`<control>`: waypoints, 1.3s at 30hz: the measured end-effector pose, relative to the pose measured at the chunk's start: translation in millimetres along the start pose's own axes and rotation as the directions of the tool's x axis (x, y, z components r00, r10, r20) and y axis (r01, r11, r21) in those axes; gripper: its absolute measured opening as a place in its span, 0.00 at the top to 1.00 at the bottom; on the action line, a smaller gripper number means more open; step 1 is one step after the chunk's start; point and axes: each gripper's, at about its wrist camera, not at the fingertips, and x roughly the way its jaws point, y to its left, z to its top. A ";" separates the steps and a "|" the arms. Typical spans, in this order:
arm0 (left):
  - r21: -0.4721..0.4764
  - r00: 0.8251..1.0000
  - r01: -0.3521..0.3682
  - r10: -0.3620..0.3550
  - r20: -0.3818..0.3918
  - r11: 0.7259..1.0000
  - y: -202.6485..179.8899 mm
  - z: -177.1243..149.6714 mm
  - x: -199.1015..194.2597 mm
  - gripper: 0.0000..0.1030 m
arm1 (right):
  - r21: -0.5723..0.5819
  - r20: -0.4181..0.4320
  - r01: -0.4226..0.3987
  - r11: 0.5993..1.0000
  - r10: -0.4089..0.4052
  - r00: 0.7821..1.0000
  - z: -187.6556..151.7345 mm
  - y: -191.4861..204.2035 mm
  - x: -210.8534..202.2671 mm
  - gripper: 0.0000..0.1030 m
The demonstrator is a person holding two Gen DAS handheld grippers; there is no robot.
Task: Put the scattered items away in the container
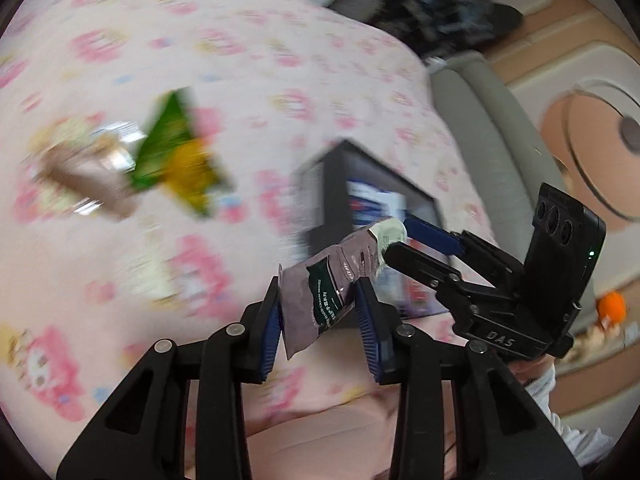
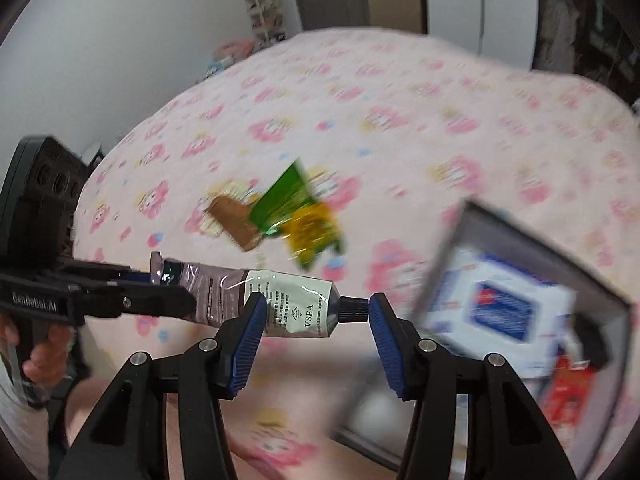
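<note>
A hand-cream tube (image 2: 296, 308), mauve at its crimped end and white toward its black cap, hangs in the air over the bed, held by both grippers. My left gripper (image 1: 320, 300) is shut on the tube's (image 1: 320, 292) flat crimped end. My right gripper (image 2: 316, 312) is shut on the cap end, with the cap against one pad and the white body against the other. The black container (image 2: 520, 232) sits just right of the tube, with a blue-and-white packet inside; in the left wrist view the container (image 1: 420, 196) lies behind the tube. A green-yellow sachet (image 2: 300, 208) and a brown packet (image 2: 236, 220) lie on the sheet.
The pink patterned bedsheet (image 2: 400, 100) covers the bed. The same sachet (image 1: 176, 152) and brown packet (image 1: 84, 176) lie at the left in the left wrist view. A grey bed edge (image 1: 480, 128) and a floor mat (image 1: 580, 60) are on the right. A hand (image 2: 44, 356) holds the left gripper's handle.
</note>
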 end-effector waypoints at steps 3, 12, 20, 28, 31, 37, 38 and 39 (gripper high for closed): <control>0.050 0.997 0.056 -0.053 -0.051 0.997 -43.9 10.9 43.7 0.71 | -0.006 0.038 0.074 0.997 -0.074 0.997 -4.8 -37.0 -36.4 0.52; 0.141 0.974 -0.025 0.055 -0.218 0.990 -107.0 24.4 172.6 0.78 | 0.112 -0.033 0.106 0.988 -0.103 0.994 -64.3 -144.2 -53.1 0.54; 0.147 0.959 0.005 0.037 -0.282 0.989 -88.4 6.0 193.7 0.76 | 0.223 -0.120 0.116 0.968 -0.091 0.989 -94.9 -187.1 -3.8 0.54; 0.220 0.942 0.003 0.070 -0.328 0.976 -101.8 -5.0 200.4 0.50 | 0.221 -0.082 0.108 0.969 -0.091 0.992 -94.6 -191.9 -8.9 0.53; 0.259 0.928 -0.056 0.146 -0.342 0.964 -104.4 -10.6 206.6 0.50 | 0.223 -0.082 0.098 0.970 -0.082 0.993 -89.4 -194.3 -0.9 0.53; 0.249 0.927 -0.075 0.159 -0.338 0.966 -99.5 -12.7 204.2 0.44 | 0.177 -0.054 0.014 0.984 -0.004 0.999 -74.6 -177.8 13.2 0.53; 0.251 0.926 -0.075 0.161 -0.342 0.965 -100.2 -14.4 204.9 0.46 | 0.156 -0.070 0.020 0.988 -0.009 0.998 -75.4 -173.8 16.7 0.53; 0.256 0.924 -0.074 0.163 -0.346 0.964 -101.2 -16.6 206.2 0.47 | 0.149 -0.088 0.034 0.988 -0.021 0.996 -77.3 -172.2 20.6 0.54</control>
